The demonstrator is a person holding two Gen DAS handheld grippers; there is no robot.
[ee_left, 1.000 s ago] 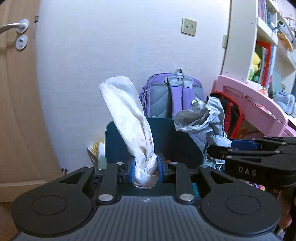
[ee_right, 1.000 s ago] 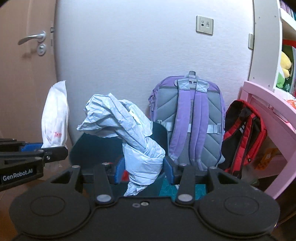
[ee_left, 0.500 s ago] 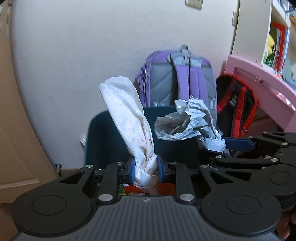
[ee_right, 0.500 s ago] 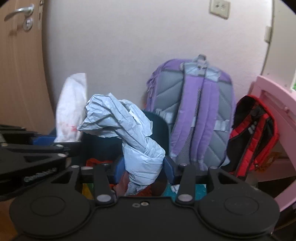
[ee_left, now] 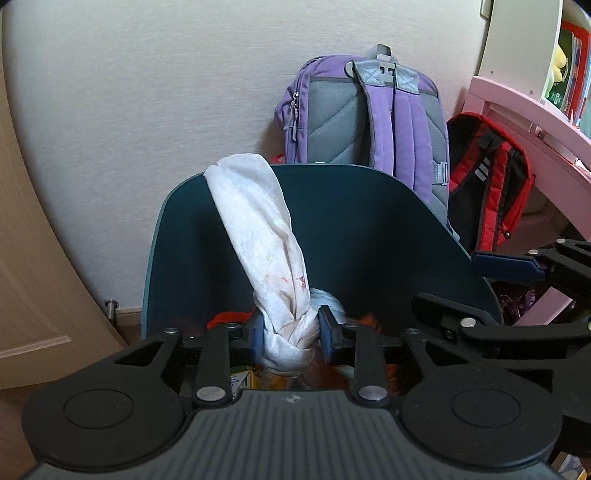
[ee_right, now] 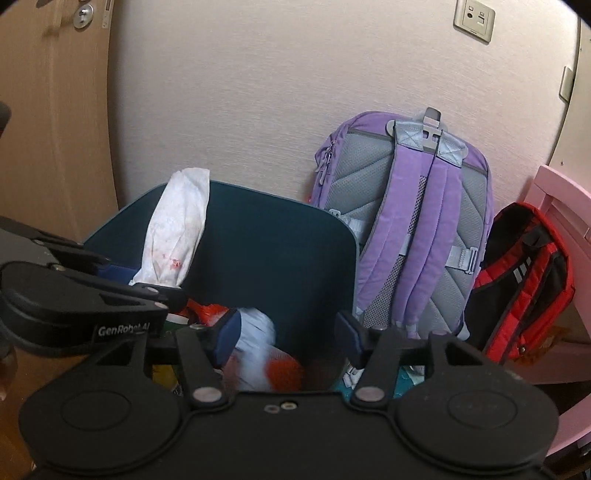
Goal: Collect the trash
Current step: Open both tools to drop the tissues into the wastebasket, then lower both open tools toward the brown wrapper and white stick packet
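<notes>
A dark teal trash bin (ee_left: 369, 240) stands against the wall with its lid raised, red and orange trash inside. My left gripper (ee_left: 290, 334) hangs over its mouth, its jaws opening. A white stained tissue (ee_left: 258, 229) still stands upright, pinched at its twisted end between the pads. My right gripper (ee_right: 288, 334) is beside it over the bin (ee_right: 277, 258), jaws opening and wide apart. The crumpled grey paper (ee_right: 255, 332) is blurred and loose, low between its fingers, inside the bin. The right gripper (ee_left: 465, 288) also shows at the left wrist view's right edge.
A purple backpack (ee_right: 406, 229) leans on the wall right behind the bin. A red and black backpack (ee_right: 524, 284) sits under a pink desk (ee_left: 517, 122). A wooden door (ee_right: 48, 110) is at the left. A wall socket (ee_right: 474, 16) is high up.
Both grippers came down closer over the bin. The right jaws spread and the grey paper slipped out of them into the bin. The left pads widened slightly around the tissue.
</notes>
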